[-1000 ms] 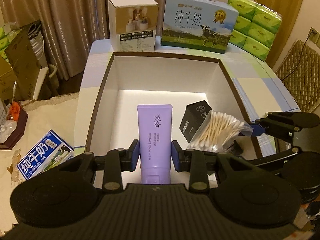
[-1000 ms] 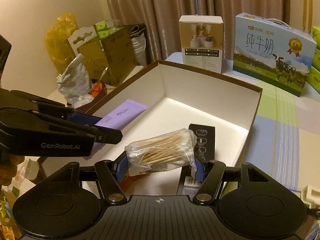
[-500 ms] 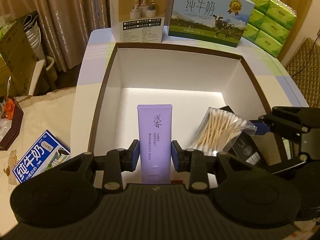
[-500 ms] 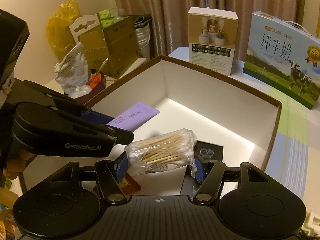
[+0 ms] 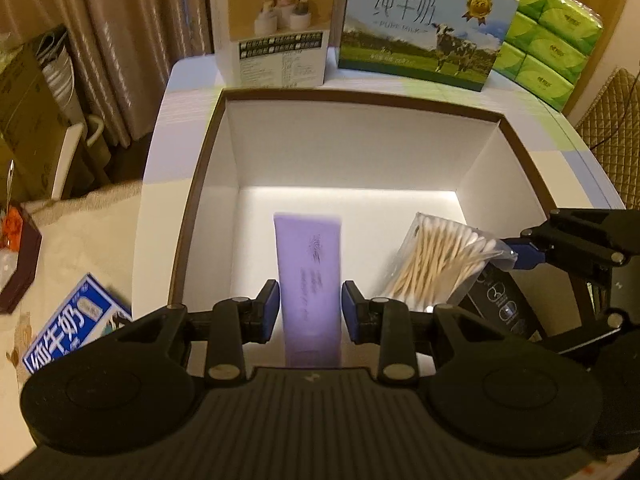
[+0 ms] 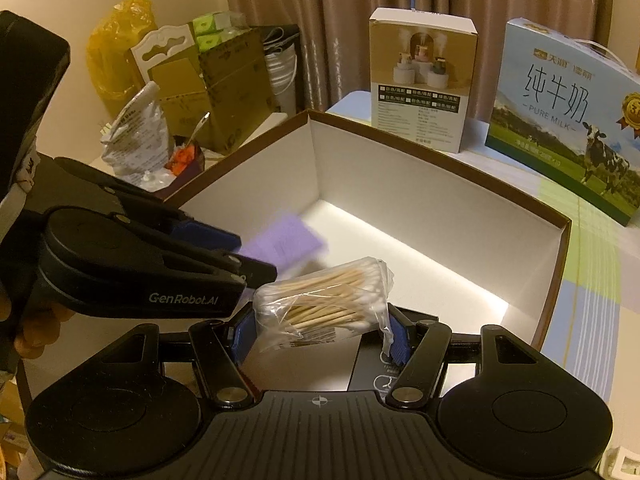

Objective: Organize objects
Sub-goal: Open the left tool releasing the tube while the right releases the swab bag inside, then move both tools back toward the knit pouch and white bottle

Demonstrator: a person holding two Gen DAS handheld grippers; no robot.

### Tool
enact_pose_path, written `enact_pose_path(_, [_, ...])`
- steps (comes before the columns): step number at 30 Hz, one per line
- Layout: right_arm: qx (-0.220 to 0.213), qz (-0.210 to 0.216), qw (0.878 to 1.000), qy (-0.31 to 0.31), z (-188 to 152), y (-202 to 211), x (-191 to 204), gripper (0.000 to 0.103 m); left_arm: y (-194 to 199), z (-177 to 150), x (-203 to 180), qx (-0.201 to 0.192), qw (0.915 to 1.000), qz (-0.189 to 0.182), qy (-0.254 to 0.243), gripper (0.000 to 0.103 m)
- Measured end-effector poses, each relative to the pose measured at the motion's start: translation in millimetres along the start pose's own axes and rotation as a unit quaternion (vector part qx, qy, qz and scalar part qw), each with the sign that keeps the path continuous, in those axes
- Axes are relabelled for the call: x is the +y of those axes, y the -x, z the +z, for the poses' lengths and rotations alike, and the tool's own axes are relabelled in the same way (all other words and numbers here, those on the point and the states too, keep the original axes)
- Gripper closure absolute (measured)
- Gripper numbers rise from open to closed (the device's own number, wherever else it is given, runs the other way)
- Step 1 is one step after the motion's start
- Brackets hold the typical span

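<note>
Both grippers had come lower and further over the box (image 5: 200, 184) than one second before, so its far wall now stood closer in both views. In the left wrist view the milk carton (image 5: 424, 20) and the small white carton (image 5: 276, 20) behind the box also looked nearer.

The left gripper (image 5: 310, 312) was clamped on a purple tube (image 5: 308, 272), its blue pads pressing the two sides near the lower end. The tube pointed forward over the white floor of the box and looked a little blurred. In the right wrist view the tube (image 6: 284, 240) showed just past the left gripper (image 6: 256, 260), above the left part of the box (image 6: 440, 184).

The right gripper (image 6: 320, 332) was clamped on a clear bag of swabs (image 6: 328, 300), one pad on each end of the bag. The bag hung over a black carton (image 6: 360, 364) that lay on the box floor near the front right corner. From the left wrist view the swabs (image 5: 440, 260) were beside the tube, to its right, and the black carton (image 5: 500, 304) was under them.

A blue milk pack (image 5: 68, 332) lay outside the box, on the left.
</note>
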State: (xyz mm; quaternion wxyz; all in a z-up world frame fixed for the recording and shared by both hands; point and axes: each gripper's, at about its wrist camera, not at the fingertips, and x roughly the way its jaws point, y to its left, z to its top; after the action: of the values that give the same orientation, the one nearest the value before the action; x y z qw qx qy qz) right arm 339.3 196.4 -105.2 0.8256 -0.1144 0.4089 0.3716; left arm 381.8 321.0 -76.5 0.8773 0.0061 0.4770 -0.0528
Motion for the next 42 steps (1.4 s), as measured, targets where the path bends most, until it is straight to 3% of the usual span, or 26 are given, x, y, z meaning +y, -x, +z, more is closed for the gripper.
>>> enact_pose_path(4, [0.0, -0.001, 1.0, 0.003, 1, -2, 0, 0.041, 3, 3, -1, -0.007, 0.9999, 0.006, -0.006, 0.06])
enact_pose_path(9, [-0.006, -0.002, 1.0, 0.01, 1, -2, 2, 0.041, 4, 3, 2, -0.008, 0.9999, 0.01, -0.006, 0.057])
enact_pose_path(11, [-0.01, -0.007, 1.0, 0.012, 1, -3, 2, 0.036, 5, 3, 4, -0.008, 0.9999, 0.011, -0.005, 0.055])
enact_pose_path(13, [-0.016, -0.011, 1.0, 0.013, -1, -2, 3, 0.022, 5, 2, 5, -0.008, 0.9999, 0.013, -0.004, 0.052])
enact_pose_path(28, [-0.029, -0.014, 0.999, -0.016, -16, 25, -2, 0.013, 24, -8, 0, -0.008, 0.9999, 0.013, -0.006, 0.022])
enact_pose_path(42, [-0.056, -0.008, 0.997, -0.046, -38, 78, 9, 0.008, 78, -25, -1, -0.027, 0.9987, 0.034, 0.027, 0.009])
